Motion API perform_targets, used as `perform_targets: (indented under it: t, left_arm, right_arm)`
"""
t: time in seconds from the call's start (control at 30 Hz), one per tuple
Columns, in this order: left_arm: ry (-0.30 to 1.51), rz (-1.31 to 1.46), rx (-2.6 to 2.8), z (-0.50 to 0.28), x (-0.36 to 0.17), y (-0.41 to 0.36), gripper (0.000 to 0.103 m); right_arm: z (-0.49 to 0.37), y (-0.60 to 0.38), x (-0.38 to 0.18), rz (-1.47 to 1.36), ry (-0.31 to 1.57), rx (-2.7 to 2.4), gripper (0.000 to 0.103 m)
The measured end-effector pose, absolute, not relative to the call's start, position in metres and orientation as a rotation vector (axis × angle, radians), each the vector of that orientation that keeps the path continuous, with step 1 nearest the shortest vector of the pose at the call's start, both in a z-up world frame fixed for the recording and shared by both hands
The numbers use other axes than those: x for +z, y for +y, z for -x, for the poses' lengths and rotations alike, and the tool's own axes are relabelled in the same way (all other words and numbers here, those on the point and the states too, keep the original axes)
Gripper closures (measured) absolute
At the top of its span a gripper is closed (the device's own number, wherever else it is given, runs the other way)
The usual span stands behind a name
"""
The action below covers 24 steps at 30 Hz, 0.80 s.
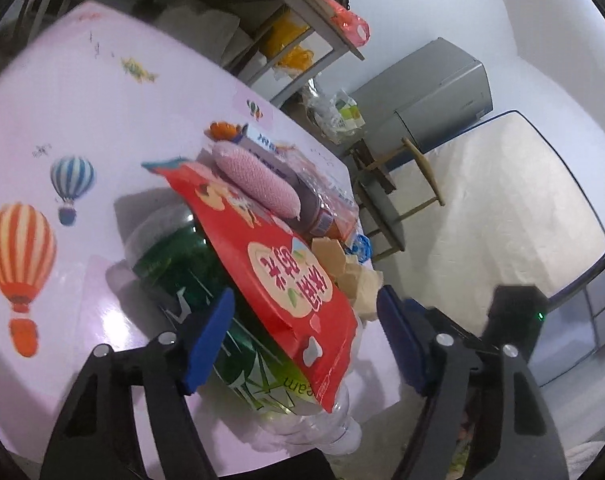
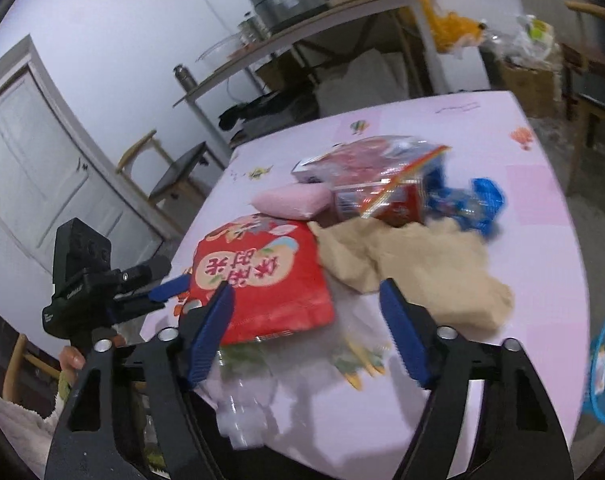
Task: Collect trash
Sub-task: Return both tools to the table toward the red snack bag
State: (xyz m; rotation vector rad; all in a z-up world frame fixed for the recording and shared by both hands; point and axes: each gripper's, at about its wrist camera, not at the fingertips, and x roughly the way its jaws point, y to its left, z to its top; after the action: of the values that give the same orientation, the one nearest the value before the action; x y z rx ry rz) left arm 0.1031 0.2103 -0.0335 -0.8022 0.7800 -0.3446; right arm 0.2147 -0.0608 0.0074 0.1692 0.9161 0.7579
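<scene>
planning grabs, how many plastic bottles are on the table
1 visible: the bottle lies at the table's near edge, under the red bag. Others may be hidden in the pile.

Background fixtures, as we see them

We note a grey refrigerator [image 1: 430, 92], a mattress [image 1: 502, 216], a white door [image 2: 42, 160] and a wooden chair [image 2: 170, 168].

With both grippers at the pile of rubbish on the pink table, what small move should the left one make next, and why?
Probably ease the left gripper forward and close on the red snack bag. Its jaws stand open with the bag's near end between them, apparently not yet pinched. The bag lies loose on top of the green-labelled plastic bottle, so it should lift away first. The right gripper hovers open nearby.
</scene>
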Motion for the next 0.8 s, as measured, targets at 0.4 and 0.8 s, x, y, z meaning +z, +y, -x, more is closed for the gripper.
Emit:
perform_targets:
  t: [0.4, 0.8]
  left_arm:
    - [0.779, 0.966, -0.498, -0.121, -0.048, 0.211, 0.046]
    - [0.885, 0.966, -0.358, -0.134, -0.048, 0.208, 0.075]
  right_arm:
    - [-0.229, -0.010, -0.013, -0.114, 1.018, 0.822, 0.068]
    - [-0.223, -0.007, -0.013, -0.111, 1.019, 0.845, 0.073]
